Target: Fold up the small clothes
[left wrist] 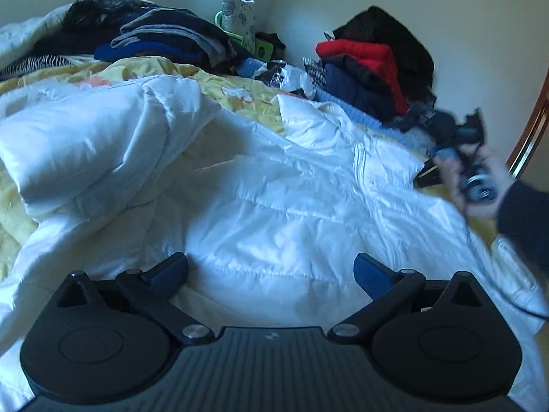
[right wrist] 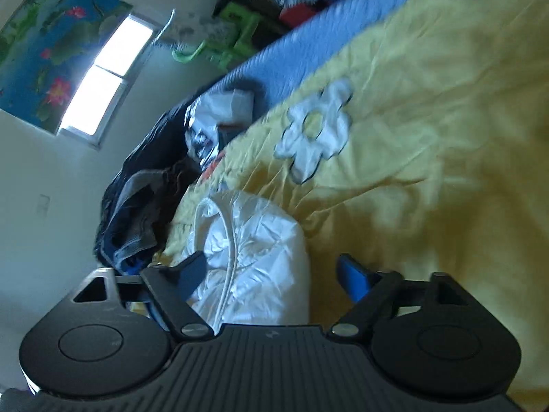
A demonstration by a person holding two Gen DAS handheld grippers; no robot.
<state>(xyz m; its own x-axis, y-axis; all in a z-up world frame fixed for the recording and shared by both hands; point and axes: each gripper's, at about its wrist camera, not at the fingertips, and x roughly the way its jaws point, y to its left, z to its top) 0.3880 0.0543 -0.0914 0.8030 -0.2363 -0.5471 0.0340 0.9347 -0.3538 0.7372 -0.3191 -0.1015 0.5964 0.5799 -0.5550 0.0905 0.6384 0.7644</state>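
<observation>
A white puffy jacket lies spread over the yellow bedspread, zip running down its right part. My left gripper is open and empty just above the jacket's near part. My right gripper is open and empty, tilted sideways, with a bunched white part of the jacket between and beyond its blue fingertips. The right gripper also shows blurred in the left wrist view, off the jacket's right edge, held by a hand.
Piles of folded dark clothes sit at the back left of the bed, and a red and navy pile at the back right by the wall. A yellow bedspread with a white flower fills the right wrist view. A window is on the wall.
</observation>
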